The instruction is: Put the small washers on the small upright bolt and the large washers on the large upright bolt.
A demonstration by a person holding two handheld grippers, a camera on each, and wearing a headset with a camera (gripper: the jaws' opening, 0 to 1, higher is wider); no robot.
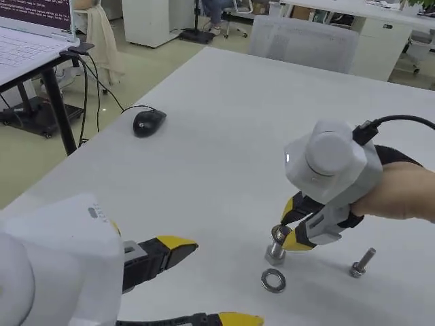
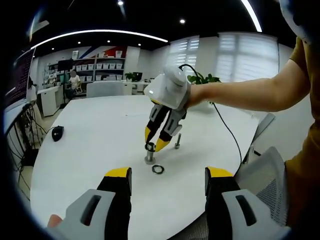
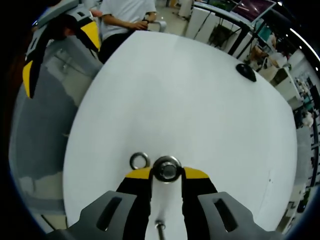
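Alignment of ring over shaft is what your next move turns on. Your right gripper (image 1: pixel 287 229) has its jaws pinched in on the large washer (image 1: pixel 280 235), one yellow tip on each side of the rim. As far as the right gripper view shows, both tips are touching it.

The washer lies flat at the very top of the large upright bolt (image 1: pixel 274 254). That bolt stands on its head on the table (image 1: pixel 224 136), long axis vertical, so it sits straight below the claw, not off to a side. In the right gripper view the ring is centred btwn the tips with the bolt end in its hole. Hole and shaft look lined up, though I can't tell if it's already threaded on or just perched.

My read: you're abt to let go, and the washer only needs to travel straight down the shaft. Keep the ring level. A tilt could jam it on the threads or nudge the bolt over.

A loose washer (image 1: pixel 273 280) lies flat on the table just beside the bolt's foot, on the near side. It looks like the large size, but I can't be sure. The small upright bolt (image 1: pixel 362 262) stands to the right, apart from the large one, with nothing on it that I can see.

Your left gripper (image 1: pixel 214 282) sits near-left w/ jaws wide apart and holding nothing. The right claw is nearer the loose washer, but it's busy.
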